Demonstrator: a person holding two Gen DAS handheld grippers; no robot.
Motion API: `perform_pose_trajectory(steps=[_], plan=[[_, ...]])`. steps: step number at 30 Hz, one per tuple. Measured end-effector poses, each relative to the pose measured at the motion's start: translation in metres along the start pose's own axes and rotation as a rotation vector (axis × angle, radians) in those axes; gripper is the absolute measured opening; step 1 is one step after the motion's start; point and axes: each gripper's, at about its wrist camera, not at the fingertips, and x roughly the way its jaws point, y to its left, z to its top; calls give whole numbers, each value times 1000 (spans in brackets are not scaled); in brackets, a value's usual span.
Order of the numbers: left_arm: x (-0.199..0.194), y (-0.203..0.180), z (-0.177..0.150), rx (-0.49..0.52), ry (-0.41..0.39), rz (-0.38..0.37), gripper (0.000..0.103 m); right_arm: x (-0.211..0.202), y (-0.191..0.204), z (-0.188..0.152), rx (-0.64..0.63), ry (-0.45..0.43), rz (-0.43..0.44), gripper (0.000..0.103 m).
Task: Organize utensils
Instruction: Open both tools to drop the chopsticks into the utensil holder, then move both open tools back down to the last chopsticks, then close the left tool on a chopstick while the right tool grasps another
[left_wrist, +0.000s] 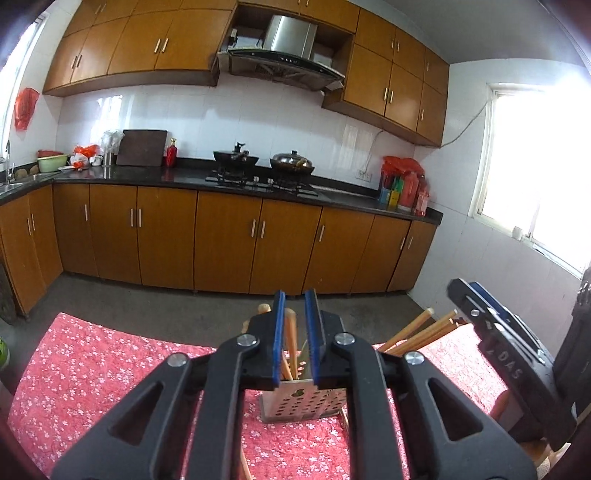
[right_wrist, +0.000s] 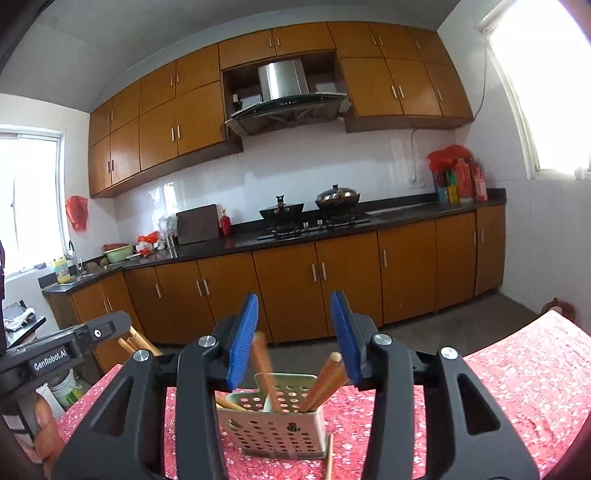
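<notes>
Perforated steel utensil holder (right_wrist: 275, 424), wooden chopsticks (right_wrist: 323, 384) upright inside: directly ahead of right gripper (right_wrist: 293, 332), fingers parted, empty; left gripper (left_wrist: 295, 328) narrowly parted, empty

Chopstick (right_wrist: 263, 363) motion-blurred; holder (left_wrist: 295, 400) partly hidden behind left hand-held gripper (left_wrist: 295, 317).

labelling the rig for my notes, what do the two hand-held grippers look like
Both match: the left hand-held gripper and right hand-held gripper have matte black linkage arms with triangular cut-outs, round silver pivot bolts, and flat blue ribbed pads on the fingers. White lettering on the left one's body reads GenRobot.AI. No cables or sleeves show.
</notes>
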Motion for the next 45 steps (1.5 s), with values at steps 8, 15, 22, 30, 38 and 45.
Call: perform_pose_trajectory(steps=[8,15,22,30,38,45], plan=[[-53,28,-25,-34,-6,66,27,-37,-35,-24,-18,89,-114,43],[-25,70,-104,-42,259,179,28,3,-58,-123,46,548,-89,32],[-1,72,-166,-92,433,135,28,13,-22,-192,33,751,32,25],[12,41,-199,-48,511,89,28,21,-35,-201,17,748,-81,8],[33,28,-222,2,586,129,25,18,-56,-199,63,730,-108,8],[39,39,-221,31,569,195,8,21,-52,-199,44,731,-93,8]])
